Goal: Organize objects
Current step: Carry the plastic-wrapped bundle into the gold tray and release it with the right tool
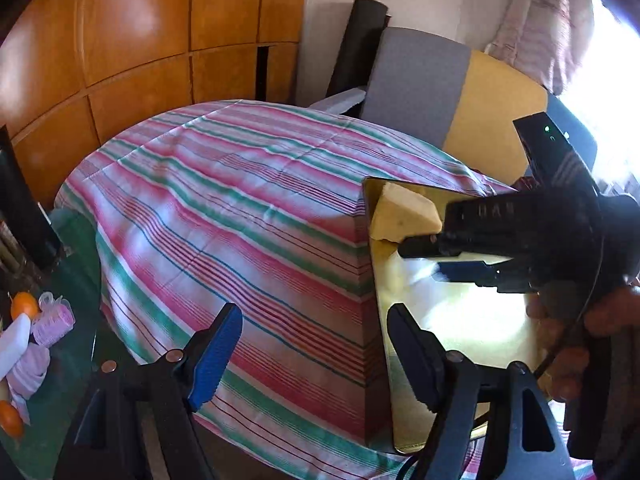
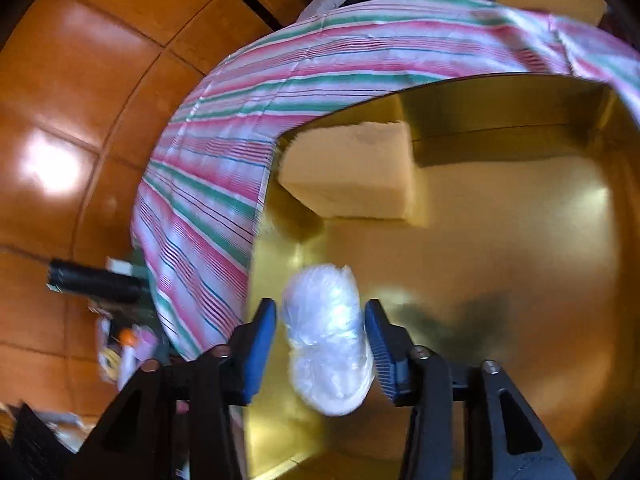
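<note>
Left wrist: orange wooden cabinets (image 1: 132, 40) behind, striped cloth (image 1: 248, 216) draped over a raised surface, gold box (image 1: 404, 400) at its right edge holding a yellow sponge (image 1: 404, 212). Left gripper (image 1: 316, 354) spread wide, empty. Right gripper (image 1: 420, 260) reaching into the box.

Right wrist: gold box (image 2: 520, 240) interior, sponge (image 2: 356, 176) in the far corner. Right gripper (image 2: 322, 344) parted, flanking a clear plastic-wrapped bundle (image 2: 326, 336); contact with pads unclear.

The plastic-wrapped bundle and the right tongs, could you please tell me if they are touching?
Cannot tell. In the right wrist view the plastic-wrapped bundle sits between the right tongs, near both blue pads, but blur hides any contact.
</note>
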A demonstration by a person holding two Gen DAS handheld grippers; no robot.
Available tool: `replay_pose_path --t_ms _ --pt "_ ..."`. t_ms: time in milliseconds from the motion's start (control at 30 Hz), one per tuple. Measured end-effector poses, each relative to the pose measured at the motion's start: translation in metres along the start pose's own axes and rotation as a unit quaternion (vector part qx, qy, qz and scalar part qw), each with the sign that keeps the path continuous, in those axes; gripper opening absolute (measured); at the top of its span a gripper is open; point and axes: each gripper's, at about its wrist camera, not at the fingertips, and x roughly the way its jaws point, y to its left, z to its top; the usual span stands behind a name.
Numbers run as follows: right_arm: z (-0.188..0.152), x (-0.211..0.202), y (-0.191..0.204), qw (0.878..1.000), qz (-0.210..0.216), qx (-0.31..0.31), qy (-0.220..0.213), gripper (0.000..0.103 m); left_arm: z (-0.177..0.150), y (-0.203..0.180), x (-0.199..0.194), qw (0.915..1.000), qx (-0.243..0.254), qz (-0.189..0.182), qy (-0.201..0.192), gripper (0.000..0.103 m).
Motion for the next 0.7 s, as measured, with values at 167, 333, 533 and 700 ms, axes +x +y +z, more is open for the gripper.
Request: replay_pose_path --t_ms 167,333,533,700 --pt "0.003 0.003 0.009 1.0 0.02 -0.001 -0.005 0.059 0.001 0.006 0.003 0.9999 -0.012 0.003 0.003 0.075" --pt "-0.009 -0.01 0.008 1.0 -0.002 -0.024 -0.017 0.06 0.0 0.004 0.003 1.0 -0.008 0.002 0.003 0.075" --pt "-0.032 -0.041 0.003 0.995 -0.044 -0.062 -0.06 0.074 0.0 -0.005 -0.007 0.9999 0.003 -0.006 -0.009 0.075" --pt "-0.053 -0.071 -0.003 0.987 -0.084 -0.094 -0.103 0.084 -0.001 -0.017 -0.017 0.9995 0.02 -0.018 -0.018 0.075"
